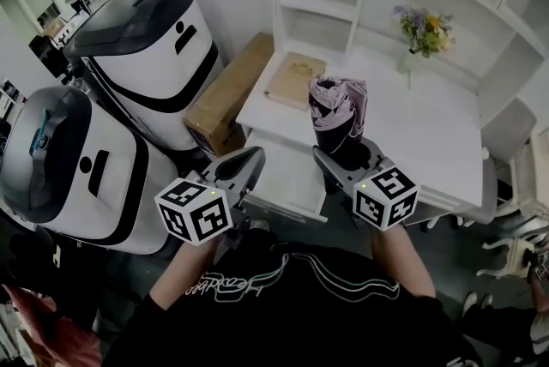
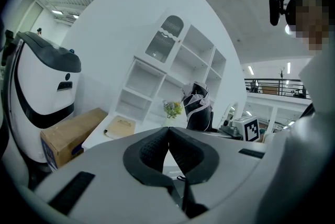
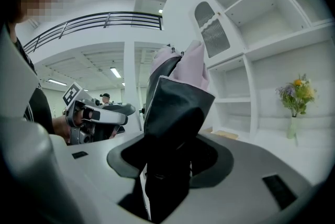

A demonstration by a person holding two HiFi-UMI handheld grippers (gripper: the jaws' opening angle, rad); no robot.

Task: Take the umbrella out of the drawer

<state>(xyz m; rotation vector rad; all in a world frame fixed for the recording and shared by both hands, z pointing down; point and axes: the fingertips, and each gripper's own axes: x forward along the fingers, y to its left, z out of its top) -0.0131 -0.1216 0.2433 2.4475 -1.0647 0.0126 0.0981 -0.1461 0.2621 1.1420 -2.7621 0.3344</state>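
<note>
A folded umbrella (image 1: 337, 118), black with a pale pink canopy, stands upright between the jaws of my right gripper (image 1: 343, 161), which is shut on its lower end above the desk's front edge. In the right gripper view the umbrella (image 3: 175, 113) fills the middle and hides the fingertips. My left gripper (image 1: 250, 161) hangs to its left over the open white drawer (image 1: 287, 185), shut with nothing between its pads (image 2: 168, 136). In the left gripper view the umbrella (image 2: 198, 108) shows upright ahead and to the right.
A white desk (image 1: 429, 129) with shelves carries a tan notebook (image 1: 294, 80) and a small vase of flowers (image 1: 422, 33). A cardboard box (image 1: 225, 95) leans at the desk's left. Two large white machines (image 1: 146, 48) stand at the left. A white chair (image 1: 515, 185) is on the right.
</note>
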